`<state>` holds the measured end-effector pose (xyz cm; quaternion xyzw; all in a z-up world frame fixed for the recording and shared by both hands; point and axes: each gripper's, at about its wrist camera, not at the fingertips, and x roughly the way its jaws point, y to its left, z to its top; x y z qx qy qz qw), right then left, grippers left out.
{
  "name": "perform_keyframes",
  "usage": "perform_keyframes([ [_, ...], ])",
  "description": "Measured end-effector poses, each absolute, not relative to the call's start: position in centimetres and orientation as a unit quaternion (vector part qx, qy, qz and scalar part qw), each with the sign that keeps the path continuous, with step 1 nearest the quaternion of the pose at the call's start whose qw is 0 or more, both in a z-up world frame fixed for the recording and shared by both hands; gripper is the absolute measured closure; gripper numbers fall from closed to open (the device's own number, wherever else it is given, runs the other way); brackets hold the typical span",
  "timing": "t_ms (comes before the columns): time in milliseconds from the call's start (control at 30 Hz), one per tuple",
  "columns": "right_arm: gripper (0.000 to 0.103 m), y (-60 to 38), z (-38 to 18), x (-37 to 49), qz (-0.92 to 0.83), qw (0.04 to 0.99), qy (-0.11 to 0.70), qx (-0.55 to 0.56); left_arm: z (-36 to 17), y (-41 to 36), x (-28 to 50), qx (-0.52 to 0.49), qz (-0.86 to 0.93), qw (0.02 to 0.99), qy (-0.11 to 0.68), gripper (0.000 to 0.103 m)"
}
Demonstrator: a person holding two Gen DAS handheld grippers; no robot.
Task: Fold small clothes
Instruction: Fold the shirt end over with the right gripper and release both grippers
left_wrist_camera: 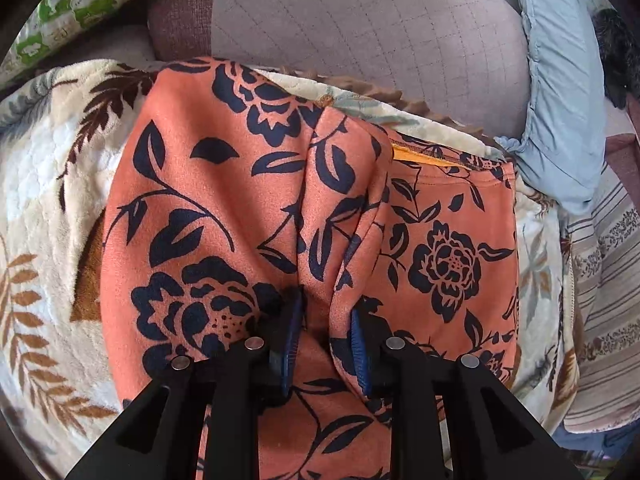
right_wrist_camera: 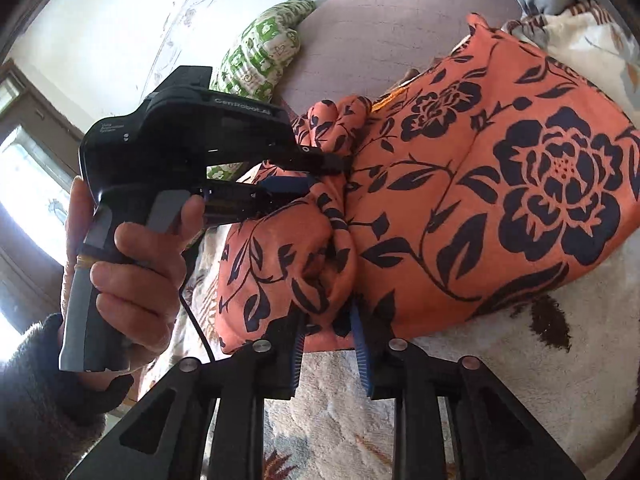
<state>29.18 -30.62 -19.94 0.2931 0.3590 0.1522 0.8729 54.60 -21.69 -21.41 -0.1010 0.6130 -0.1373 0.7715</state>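
Observation:
An orange garment [left_wrist_camera: 224,184] with a navy flower print lies folded over on a leaf-patterned fleece blanket [left_wrist_camera: 48,200]. My left gripper [left_wrist_camera: 326,320] points down onto it, and a raised ridge of the cloth fills the gap between its blue pads. In the right wrist view the same garment [right_wrist_camera: 480,184] spreads to the right, with a bunched end at the middle. The left gripper [right_wrist_camera: 324,176], held by a hand [right_wrist_camera: 132,264], bites that bunch from the left. My right gripper [right_wrist_camera: 329,332] grips the lower fold of the bunch between its fingertips.
A mauve quilted sofa back [left_wrist_camera: 380,32] rises behind the blanket. A green-and-white pillow [left_wrist_camera: 72,4] lies at the far left, a light blue cloth [left_wrist_camera: 560,100] at the right, and striped fabric [left_wrist_camera: 604,280] below that. A bright window [right_wrist_camera: 24,184] is at the left.

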Motion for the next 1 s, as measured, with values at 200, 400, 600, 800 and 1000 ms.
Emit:
perform_keyframes([
  [200, 0.072, -32.1, -17.0, 26.8, 0.149, 0.877, 0.337, 0.307, -17.1, -19.8, 50.6, -0.117, -0.114, 0.802, 0.575, 0.063],
  [400, 0.064, -32.8, -16.1, 27.8, 0.165, 0.851, 0.342, 0.363, -16.8, -17.6, 45.7, -0.137, -0.053, 0.820, 0.553, 0.058],
  [600, 0.057, -31.6, -15.6, 28.2, 0.165, 0.849, 0.374, 0.335, -15.4, -15.6, 40.2, -0.078, 0.062, 0.852, 0.513, 0.058],
  [800, 0.056, -33.0, -15.8, 28.1, 0.139, 0.855, 0.379, 0.325, -15.9, -15.9, 37.7, -0.056, 0.123, 0.850, 0.508, 0.058],
  [1000, 0.056, -33.9, -16.1, 28.6, 0.129, 0.855, 0.373, 0.335, -15.9, -16.8, 37.6, -0.044, 0.120, 0.851, 0.509, 0.058],
])
